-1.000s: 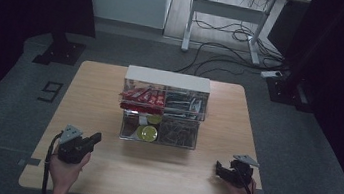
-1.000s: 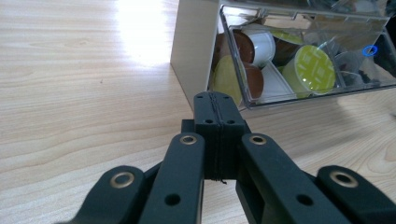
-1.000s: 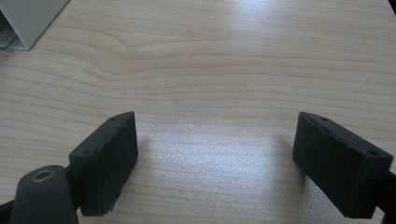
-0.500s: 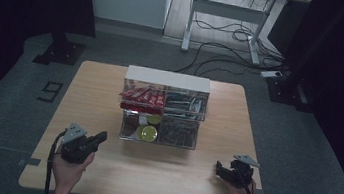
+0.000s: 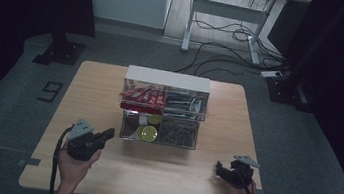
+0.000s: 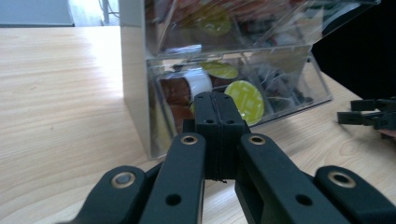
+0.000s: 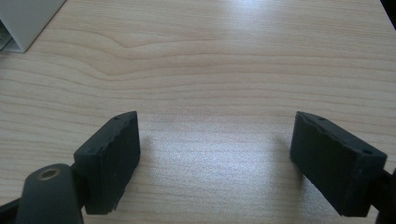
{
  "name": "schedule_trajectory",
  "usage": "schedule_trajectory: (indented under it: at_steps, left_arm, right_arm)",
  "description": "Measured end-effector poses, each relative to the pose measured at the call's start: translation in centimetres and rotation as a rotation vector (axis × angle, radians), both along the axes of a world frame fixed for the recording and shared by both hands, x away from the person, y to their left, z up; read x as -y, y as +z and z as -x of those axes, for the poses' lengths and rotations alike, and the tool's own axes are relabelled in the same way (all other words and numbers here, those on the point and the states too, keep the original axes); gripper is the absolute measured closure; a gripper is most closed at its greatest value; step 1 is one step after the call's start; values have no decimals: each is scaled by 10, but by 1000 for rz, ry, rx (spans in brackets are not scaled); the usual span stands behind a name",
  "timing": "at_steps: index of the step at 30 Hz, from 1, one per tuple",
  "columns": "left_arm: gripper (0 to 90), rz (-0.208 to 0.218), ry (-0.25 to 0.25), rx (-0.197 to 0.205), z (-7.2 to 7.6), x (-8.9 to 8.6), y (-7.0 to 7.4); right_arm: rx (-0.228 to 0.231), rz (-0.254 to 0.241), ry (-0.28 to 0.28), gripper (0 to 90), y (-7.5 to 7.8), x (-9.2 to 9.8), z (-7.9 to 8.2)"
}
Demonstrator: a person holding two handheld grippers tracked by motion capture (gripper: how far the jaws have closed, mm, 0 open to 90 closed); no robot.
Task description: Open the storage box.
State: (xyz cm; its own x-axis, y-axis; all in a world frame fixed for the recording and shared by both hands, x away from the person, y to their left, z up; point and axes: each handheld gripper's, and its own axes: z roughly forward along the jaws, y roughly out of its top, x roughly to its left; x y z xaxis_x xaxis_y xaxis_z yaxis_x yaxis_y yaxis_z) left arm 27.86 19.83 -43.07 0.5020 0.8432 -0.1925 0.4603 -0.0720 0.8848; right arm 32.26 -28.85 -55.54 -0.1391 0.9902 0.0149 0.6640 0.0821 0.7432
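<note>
Looks like the approach stage: the left hand-held gripper (image 5: 108, 133) is clenched with nothing in it, jaws pressed together, pointing at the lower left compartment of the clear organiser (image 5: 163, 107) in the middle of the worktop (image 5: 101, 82), near it but not touching. I'd guess the next move means opening up to grab a yellow-lidded pod (image 6: 244, 99) there. The right hand-held gripper (image 7: 217, 161) is spread wide, holding nothing, near the worktop's front right corner.

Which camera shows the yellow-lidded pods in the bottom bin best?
The left gripper view: the pods sit close behind the clear front, lids readable. The high view shows them small and dim. The right gripper view faces bare table.
</note>
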Motion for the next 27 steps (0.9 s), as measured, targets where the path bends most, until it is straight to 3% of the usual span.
schedule_trajectory:
  at_steps: [27]
  left_arm:
    - [900, 17, -109, 4, -17, 34, 31]
  right_arm:
    - [0, 0, -1, 163, 0, 0, 0]
